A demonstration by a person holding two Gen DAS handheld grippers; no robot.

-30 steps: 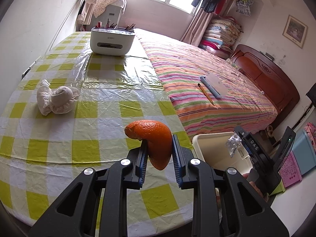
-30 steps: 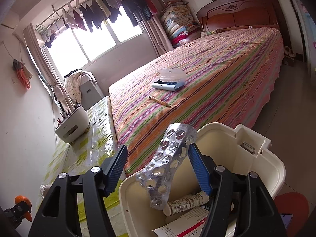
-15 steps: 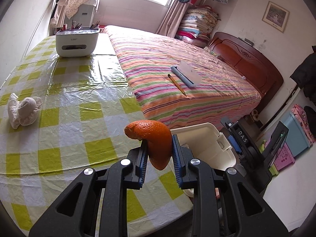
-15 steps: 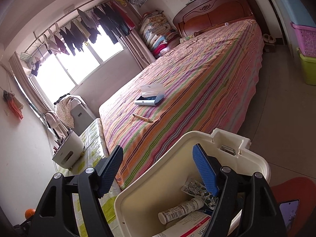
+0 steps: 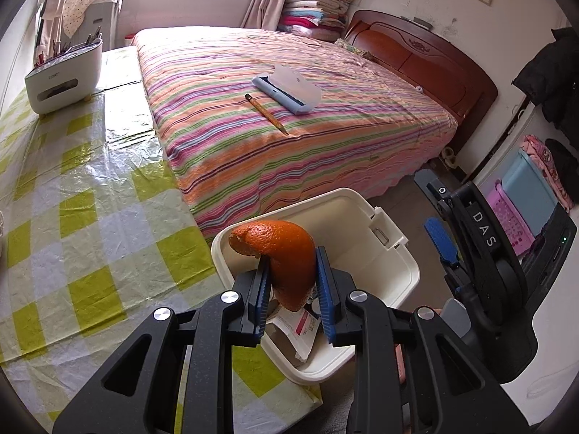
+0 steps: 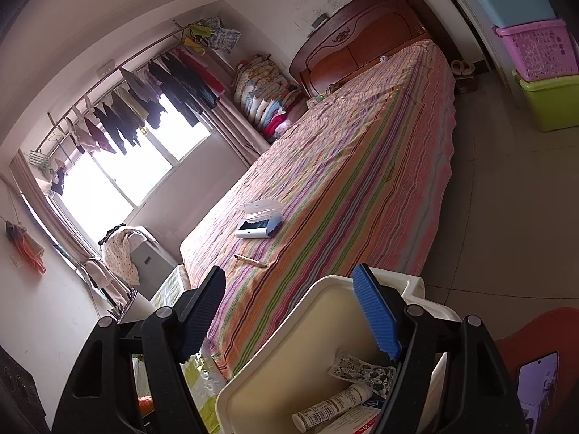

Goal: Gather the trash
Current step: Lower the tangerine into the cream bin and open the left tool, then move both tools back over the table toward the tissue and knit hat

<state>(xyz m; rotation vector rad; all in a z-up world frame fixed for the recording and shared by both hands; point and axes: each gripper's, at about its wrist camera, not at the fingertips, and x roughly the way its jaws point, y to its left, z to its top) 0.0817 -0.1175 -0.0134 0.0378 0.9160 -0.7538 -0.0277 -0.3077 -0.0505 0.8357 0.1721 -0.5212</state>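
Sitting beside the bench (image 5: 90, 217): cream bin (image 5: 401, 264), already containing a tube (image 6: 331, 407) and packaging. Holding orange peel (image 5: 286, 253) clamped in left gripper (image 5: 292, 289), above the bin's near rim. Hovering nearby, right gripper (image 6: 293, 307), jaws apart, empty. Advising: centring over the opening before releasing, avoiding the rim.

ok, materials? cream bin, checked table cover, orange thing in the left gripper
Cream rectangular bin: looks like moulded plastic, smooth satin walls, clip latch. Yellow-and-white checked table cover: probably thin plastic film, glossy and crinkled. Orange curved piece in left gripper: likely citrus peel, pitted skin.
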